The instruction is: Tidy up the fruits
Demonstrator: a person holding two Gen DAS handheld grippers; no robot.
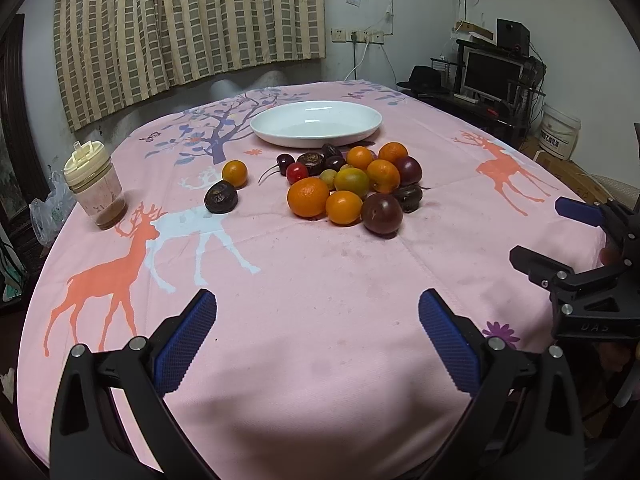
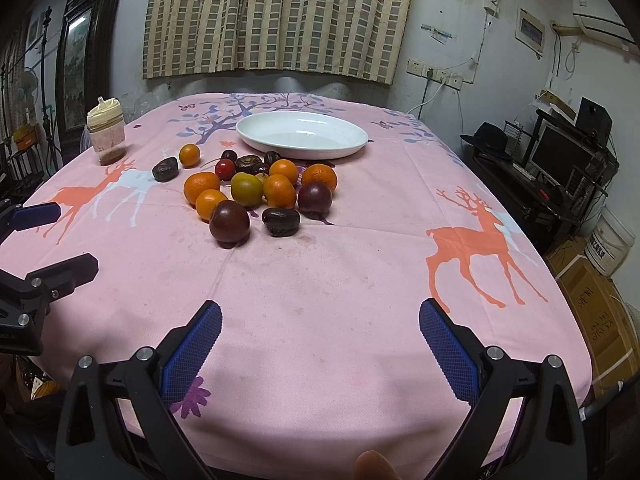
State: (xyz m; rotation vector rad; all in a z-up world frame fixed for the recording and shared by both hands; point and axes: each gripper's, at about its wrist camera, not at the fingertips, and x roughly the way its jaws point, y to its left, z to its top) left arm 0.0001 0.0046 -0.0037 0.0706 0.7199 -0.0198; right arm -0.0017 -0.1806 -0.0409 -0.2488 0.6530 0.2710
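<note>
A pile of fruit lies mid-table: several oranges, dark purple plums, wrinkled dark fruits, cherries and a green-yellow one. One small orange and one wrinkled dark fruit lie apart to the left. An empty white oval plate stands just behind the pile. My left gripper is open and empty over the near cloth. My right gripper is open and empty too; it also shows at the right edge of the left wrist view.
A pink deer-print tablecloth covers the table. A lidded plastic cup with brown dregs stands at the far left. A desk with a monitor, a white bucket and cardboard boxes stand to the right.
</note>
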